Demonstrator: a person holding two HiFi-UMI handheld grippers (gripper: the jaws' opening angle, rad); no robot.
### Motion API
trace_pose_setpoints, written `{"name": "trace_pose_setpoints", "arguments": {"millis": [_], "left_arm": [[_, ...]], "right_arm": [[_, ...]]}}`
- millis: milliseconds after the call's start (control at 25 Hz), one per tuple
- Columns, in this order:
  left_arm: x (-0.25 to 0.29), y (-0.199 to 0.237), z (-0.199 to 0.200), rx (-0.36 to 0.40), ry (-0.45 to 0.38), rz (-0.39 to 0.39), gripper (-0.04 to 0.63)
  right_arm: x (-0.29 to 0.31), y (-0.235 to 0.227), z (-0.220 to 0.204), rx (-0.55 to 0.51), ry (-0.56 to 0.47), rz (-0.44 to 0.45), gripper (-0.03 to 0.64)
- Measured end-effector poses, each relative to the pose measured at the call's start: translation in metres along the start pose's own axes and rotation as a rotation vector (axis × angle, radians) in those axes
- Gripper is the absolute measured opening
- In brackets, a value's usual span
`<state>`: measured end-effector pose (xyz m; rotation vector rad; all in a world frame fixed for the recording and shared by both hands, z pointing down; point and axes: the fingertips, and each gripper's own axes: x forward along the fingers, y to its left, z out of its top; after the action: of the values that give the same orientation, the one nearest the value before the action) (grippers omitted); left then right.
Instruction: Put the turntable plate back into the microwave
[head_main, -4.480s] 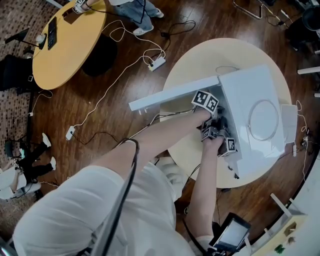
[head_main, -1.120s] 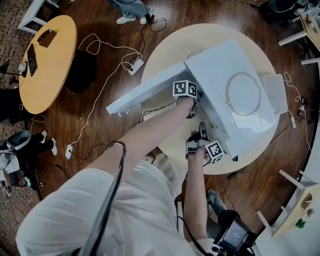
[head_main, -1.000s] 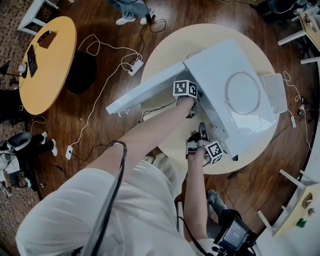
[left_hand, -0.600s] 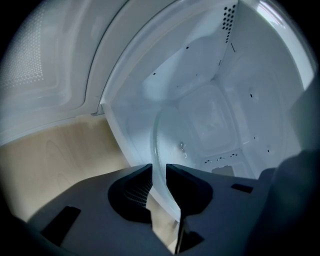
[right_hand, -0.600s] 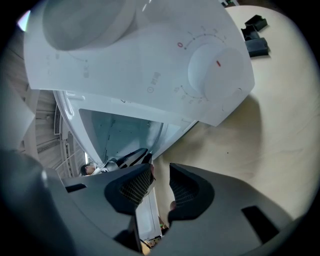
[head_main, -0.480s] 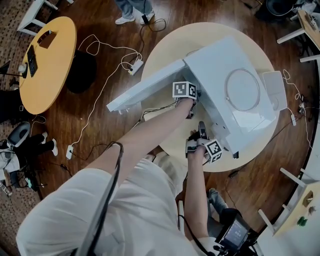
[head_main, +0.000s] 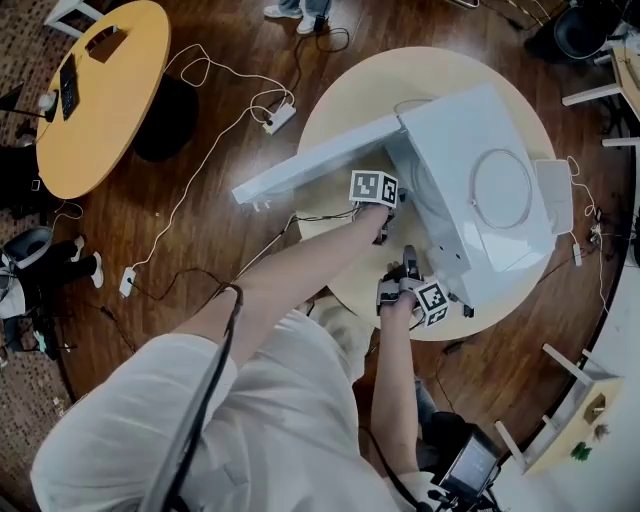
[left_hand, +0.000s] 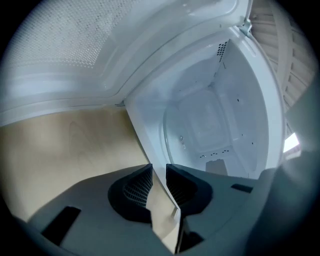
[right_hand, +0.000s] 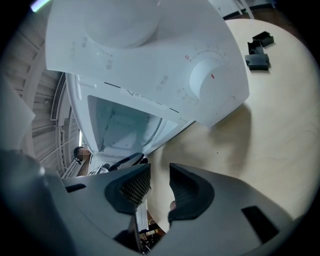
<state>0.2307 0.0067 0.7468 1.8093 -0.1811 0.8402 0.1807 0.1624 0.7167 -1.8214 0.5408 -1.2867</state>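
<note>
**Head view:** showing the microwave (head_main: 480, 230) standing on the table (head_main: 400, 70), with its door (head_main: 310, 165) hanging open toward picture left. Placing the left gripper (head_main: 388, 215) right at the opening and the right gripper (head_main: 408, 268) just beside the front corner, further from the cavity. Also showing a round outline (head_main: 510, 190) on the roof, nature not telling.

**Left gripper view:** looking along jaws standing narrowly apart and gripping nothing, straight into the cavity (left_hand: 210, 115). Catching a curved rim lying flat on the floor ahead and slightly right, probably the turntable plate (left_hand: 166, 135), already inside.

**Right gripper view:** showing jaws likewise narrowly parted and empty. Aiming at bare table below the control panel (right_hand: 165, 65), with the cavity lying up and left.

Judging the left gripper nearer for any seating nudge.
</note>
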Motion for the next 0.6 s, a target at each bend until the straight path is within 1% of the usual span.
{"name": "trace_pose_setpoints", "arguments": {"millis": [120, 200, 280, 480, 600], "left_arm": [[-0.016, -0.004, -0.010, 0.049, 0.015, -0.048, 0.069], [-0.025, -0.010, -0.015, 0.087, 0.032, -0.088, 0.069], [-0.032, -0.014, -0.014, 0.109, 0.038, -0.124, 0.069], [-0.046, -0.027, -0.006, 0.125, 0.030, -0.177, 0.069], [-0.049, -0.045, -0.013, 0.175, 0.054, -0.209, 0.069]], "right_arm": [[-0.006, 0.005, -0.003, -0.046, -0.014, -0.007, 0.098], [-0.010, 0.006, -0.003, -0.059, -0.033, -0.012, 0.098], [-0.012, 0.009, -0.002, -0.083, -0.051, -0.017, 0.098], [-0.006, 0.041, 0.005, -0.271, -0.047, -0.022, 0.098], [-0.011, 0.058, 0.018, -0.351, -0.080, -0.029, 0.098]]}}
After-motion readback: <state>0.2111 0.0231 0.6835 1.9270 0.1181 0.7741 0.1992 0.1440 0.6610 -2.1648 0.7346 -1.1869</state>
